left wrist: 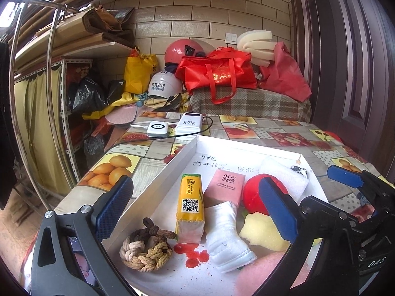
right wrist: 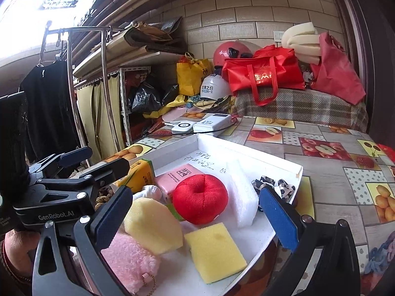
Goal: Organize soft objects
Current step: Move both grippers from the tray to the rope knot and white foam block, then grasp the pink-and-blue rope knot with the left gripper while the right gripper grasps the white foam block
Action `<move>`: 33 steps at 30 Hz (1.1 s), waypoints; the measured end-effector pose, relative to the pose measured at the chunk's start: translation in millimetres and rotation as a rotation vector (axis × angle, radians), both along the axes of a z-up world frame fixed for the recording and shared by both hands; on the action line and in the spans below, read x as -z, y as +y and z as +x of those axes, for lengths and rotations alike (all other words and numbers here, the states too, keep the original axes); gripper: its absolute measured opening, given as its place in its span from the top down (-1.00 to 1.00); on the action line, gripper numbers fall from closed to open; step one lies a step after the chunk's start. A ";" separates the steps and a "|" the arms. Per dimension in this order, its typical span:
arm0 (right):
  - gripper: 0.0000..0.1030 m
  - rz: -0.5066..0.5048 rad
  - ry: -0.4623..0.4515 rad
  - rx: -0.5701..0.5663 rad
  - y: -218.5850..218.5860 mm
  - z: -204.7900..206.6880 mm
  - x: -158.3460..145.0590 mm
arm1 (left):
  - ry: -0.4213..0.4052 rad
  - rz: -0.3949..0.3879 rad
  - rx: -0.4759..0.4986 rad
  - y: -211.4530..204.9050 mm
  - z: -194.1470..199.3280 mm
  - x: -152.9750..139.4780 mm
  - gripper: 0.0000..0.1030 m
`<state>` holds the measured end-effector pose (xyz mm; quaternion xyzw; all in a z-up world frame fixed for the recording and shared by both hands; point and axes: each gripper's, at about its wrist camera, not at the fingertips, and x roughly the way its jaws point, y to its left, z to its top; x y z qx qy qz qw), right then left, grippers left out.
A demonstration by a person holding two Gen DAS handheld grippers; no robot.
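Here, in the left wrist view, the left gripper [left wrist: 197, 212] stands released, its jaws spread wide with nothing between the pads, low in the frame above a white tray [left wrist: 158, 172]. Nearest the lens, at lower left of the tray, lies a braided rope ring [left wrist: 145, 249] in brown and tan. Just right of it a white folded cloth [left wrist: 227, 236] lies along the tray floor, with red stains [left wrist: 192, 254] between the two. Behind these a yellow tissue pack [left wrist: 191, 204] points up the frame, a pink tissue pack [left wrist: 227, 185] just beside it. A red plush apple [left wrist: 254, 194] sits to the right, partly behind the right-hand finger, and a pale yellow foam piece [left wrist: 261, 229] lies below it.

In the right wrist view, the right gripper [right wrist: 195, 217] is likewise released, empty jaws apart over the same tray. At the bottom, a pink fluffy pouch [right wrist: 128, 261] and a flat yellow sponge [right wrist: 214, 249] lie closest. The apple sits at centre frame; a white foam block [right wrist: 242, 194] lies to its right, and a black-and-white scrunchie [right wrist: 281, 185] sits at the tray's right rim.

Farther up both frames, two white power banks [left wrist: 177, 124] rest on the fruit-patterned worktop [left wrist: 271, 133]. Beyond it, a red bag [left wrist: 217, 71] sits on a plaid-covered surface by the tiled wall.
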<state>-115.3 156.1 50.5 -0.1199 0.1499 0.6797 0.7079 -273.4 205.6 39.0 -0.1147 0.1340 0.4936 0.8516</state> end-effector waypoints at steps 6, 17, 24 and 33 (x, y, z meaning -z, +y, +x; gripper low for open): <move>-1.00 0.087 -0.018 0.028 -18.1 -1.8 -4.3 | 0.018 0.054 -0.011 -14.0 4.1 -1.9 -1.00; -1.00 0.049 -0.066 0.212 -53.1 21.8 -3.5 | 0.020 0.042 0.118 -47.6 26.6 -1.8 -0.99; -1.00 0.079 0.003 0.292 -97.2 72.3 -7.0 | 0.061 0.067 0.273 -81.1 62.3 -4.4 -0.99; -1.00 -0.066 0.052 0.538 -176.4 208.1 -0.9 | 0.222 0.043 0.562 -132.5 151.4 2.9 -0.99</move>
